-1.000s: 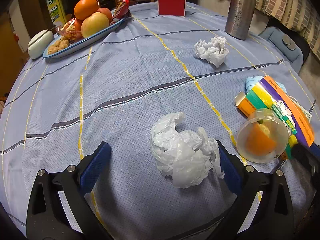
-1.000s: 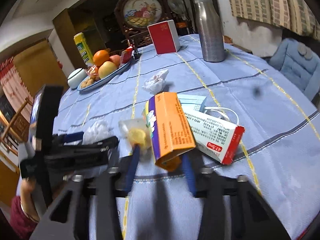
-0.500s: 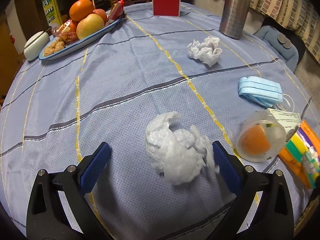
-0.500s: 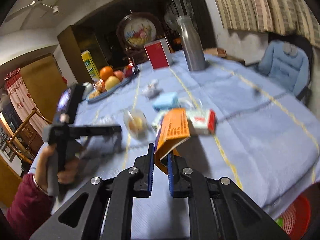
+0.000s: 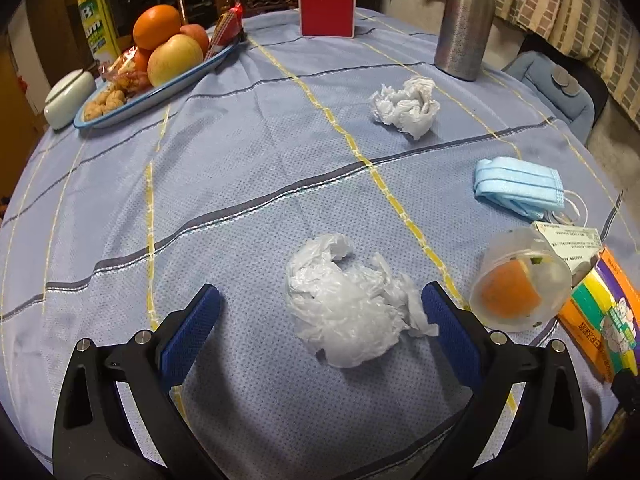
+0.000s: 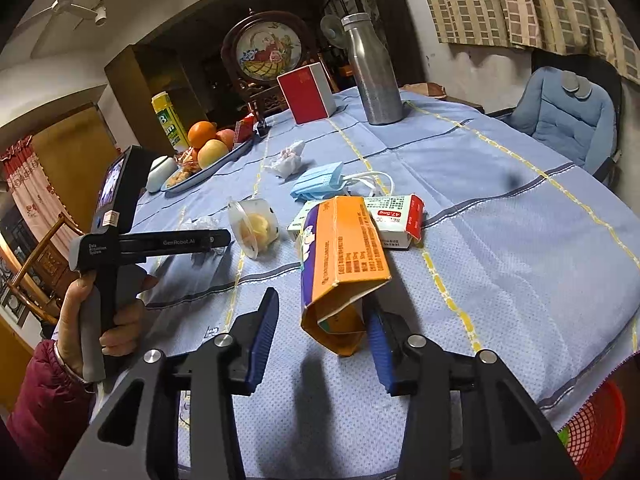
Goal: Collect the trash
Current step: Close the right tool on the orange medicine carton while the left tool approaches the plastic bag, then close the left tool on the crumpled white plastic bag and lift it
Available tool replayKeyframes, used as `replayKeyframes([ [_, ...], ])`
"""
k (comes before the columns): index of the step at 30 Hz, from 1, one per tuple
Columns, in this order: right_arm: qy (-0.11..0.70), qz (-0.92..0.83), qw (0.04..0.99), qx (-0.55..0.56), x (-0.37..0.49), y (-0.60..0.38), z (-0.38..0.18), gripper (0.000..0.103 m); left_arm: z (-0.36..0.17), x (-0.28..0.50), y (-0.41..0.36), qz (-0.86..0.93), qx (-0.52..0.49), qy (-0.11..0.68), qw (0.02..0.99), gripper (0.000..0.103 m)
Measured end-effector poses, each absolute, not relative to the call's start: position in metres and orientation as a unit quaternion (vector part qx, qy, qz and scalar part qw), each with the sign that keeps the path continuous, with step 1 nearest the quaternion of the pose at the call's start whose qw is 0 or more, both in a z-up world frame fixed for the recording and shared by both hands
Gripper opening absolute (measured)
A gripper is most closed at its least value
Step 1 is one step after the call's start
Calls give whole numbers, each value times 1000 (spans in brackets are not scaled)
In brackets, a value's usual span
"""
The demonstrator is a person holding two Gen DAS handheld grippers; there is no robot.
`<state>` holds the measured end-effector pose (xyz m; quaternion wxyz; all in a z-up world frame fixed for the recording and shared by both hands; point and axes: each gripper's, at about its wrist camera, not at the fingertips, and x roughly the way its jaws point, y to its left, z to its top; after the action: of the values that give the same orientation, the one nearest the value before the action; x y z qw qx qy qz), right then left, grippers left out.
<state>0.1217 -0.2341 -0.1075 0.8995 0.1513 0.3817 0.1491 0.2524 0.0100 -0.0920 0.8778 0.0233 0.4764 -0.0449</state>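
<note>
My left hand-held gripper (image 5: 320, 312) is wide open around the crumpled plastic bag (image 5: 352, 312), gripping nothing. Right hand-held gripper (image 6: 324, 332) open astride the orange box (image 6: 344, 264), apparently unclamped. Next: close both, carry to the red basket (image 6: 596, 424).

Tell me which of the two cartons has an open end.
The orange carton, between the open right gripper's fingers, gapes at its near end. The white-and-red carton behind it looks closed.

Both jaws spread wide right now. Left hand-held gripper (image 5: 320, 312) sits low and level, person's left hand (image 6: 100, 304) wrapped round its grip at 9 o'clock. Right hand-held gripper (image 6: 322, 324) angled slightly down.
</note>
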Motion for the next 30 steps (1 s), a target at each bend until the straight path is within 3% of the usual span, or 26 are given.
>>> replayKeyframes([
  [23, 364, 154, 911, 114, 127, -229, -128, 43, -91, 254, 12, -43, 18, 472, 880, 96],
  [30, 360, 154, 914, 110, 125, -230, -128, 43, -86, 254, 12, -63, 7, 466, 882, 79],
])
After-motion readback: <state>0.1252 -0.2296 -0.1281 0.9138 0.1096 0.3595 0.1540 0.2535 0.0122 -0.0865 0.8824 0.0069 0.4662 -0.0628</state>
